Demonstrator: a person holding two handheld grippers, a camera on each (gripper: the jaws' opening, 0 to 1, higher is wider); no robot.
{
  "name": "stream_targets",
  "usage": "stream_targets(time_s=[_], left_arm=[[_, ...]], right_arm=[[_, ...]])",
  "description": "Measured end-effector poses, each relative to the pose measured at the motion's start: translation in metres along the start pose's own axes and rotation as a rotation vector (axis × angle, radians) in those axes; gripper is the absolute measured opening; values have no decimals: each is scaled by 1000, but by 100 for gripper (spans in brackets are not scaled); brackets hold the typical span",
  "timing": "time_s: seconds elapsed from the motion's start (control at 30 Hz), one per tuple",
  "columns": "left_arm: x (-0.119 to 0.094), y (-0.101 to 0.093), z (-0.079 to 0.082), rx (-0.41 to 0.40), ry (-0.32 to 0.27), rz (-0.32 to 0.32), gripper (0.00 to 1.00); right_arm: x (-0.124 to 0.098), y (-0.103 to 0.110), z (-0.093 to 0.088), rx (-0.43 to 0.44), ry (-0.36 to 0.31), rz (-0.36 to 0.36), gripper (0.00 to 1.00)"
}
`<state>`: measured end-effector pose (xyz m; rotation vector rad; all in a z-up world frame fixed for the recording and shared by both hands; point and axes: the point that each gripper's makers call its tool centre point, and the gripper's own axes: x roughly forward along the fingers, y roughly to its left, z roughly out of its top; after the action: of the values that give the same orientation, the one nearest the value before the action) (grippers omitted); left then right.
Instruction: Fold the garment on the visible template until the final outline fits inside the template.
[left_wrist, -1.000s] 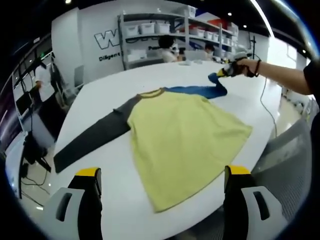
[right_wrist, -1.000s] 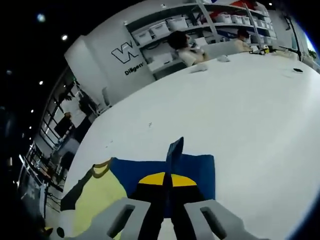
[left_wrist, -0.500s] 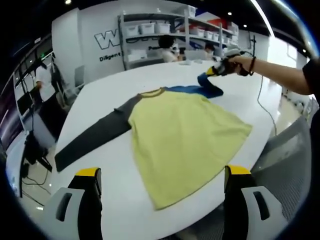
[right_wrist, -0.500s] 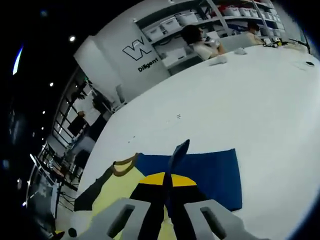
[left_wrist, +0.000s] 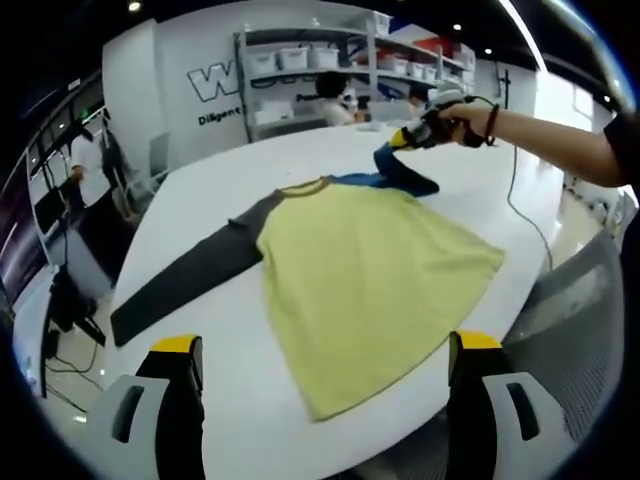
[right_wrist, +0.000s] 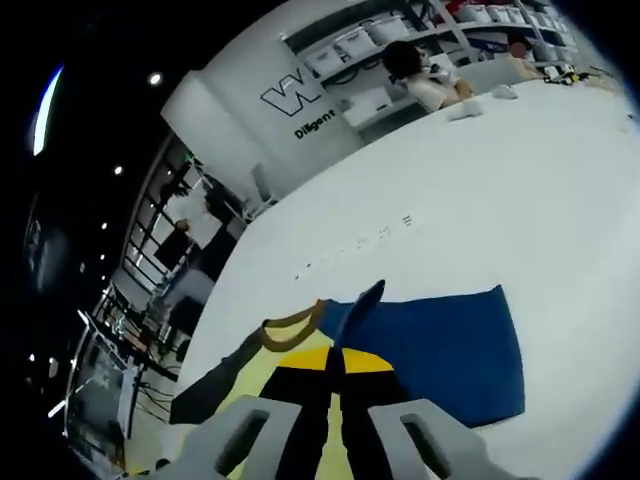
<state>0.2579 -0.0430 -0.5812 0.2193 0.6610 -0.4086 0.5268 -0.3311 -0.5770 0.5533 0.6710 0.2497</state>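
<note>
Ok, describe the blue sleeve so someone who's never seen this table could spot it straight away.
Start at the big white table and find the yellow shirt spread flat on it. One sleeve is grey and lies flat; the blue sleeve is on the opposite side, by the collar, its end pinched and lifted off the table by the right gripper.

The garment (left_wrist: 370, 270) — yellow body, grey sleeve stretched toward the frame's left, blue sleeve (right_wrist: 440, 345) at upper centre lifted and pinched at its cuff — lies flat mid-frame.
</note>
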Motion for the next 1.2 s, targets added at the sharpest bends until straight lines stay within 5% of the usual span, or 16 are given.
stream_targets(time_s=[0.43, 1.2], left_arm=[[-2, 3, -3, 0, 3, 5, 99], [-4, 6, -12, -10, 11, 10, 99]], right_arm=[[22, 46, -26, -146, 77, 31, 0], [59, 120, -70, -252, 172, 88, 0]])
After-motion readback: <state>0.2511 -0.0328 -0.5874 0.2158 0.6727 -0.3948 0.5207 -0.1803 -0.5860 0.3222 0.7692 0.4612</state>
